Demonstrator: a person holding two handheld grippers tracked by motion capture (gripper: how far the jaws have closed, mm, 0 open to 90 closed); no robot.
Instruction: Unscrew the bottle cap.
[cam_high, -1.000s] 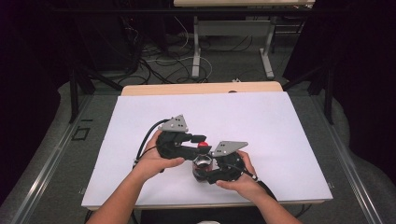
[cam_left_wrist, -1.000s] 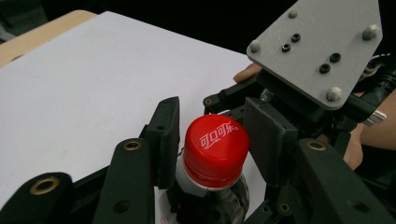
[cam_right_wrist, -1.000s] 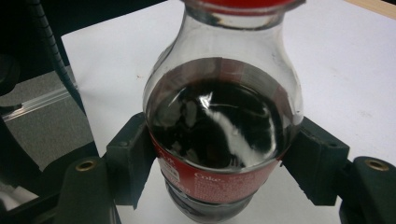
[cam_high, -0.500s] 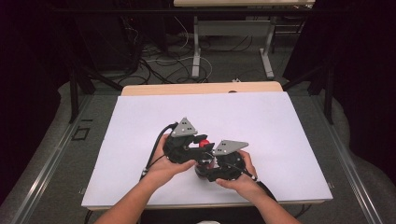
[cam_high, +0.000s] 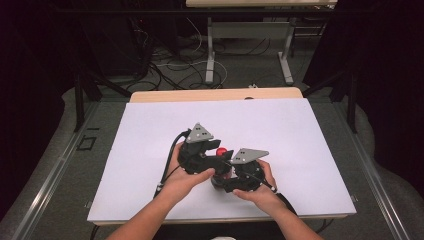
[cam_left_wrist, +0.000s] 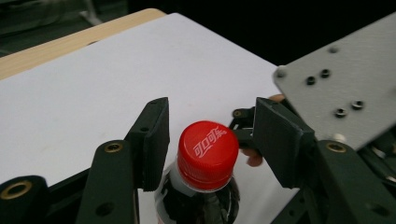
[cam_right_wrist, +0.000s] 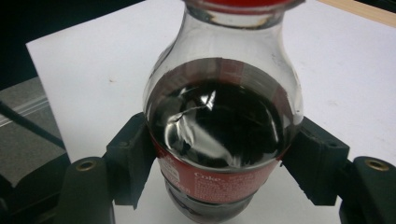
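A: Where is the bottle (cam_right_wrist: 223, 135)?

B: Above the white sheet (cam_high: 280, 125) on the counter (cam_high: 215, 95), near its front edge; the right tongs (cam_right_wrist: 219, 163) clamp its body at the label, both pads pressed against the sides.

A: And the left tongs (cam_left_wrist: 210, 140)?

B: Set around the red cap (cam_left_wrist: 208, 154); the jaws have just been opening; the cap stands between the pads with a gap on each side, untouched.

white sheet (cam_high: 150, 150) covers most of the tabletop; bare wood strip (cam_high: 165, 95) at the far edge; grey floor mat (cam_high: 60, 170) around the table; tangled cables (cam_high: 170, 65) on the floor behind; second table's metal legs (cam_high: 211, 50) beyond them
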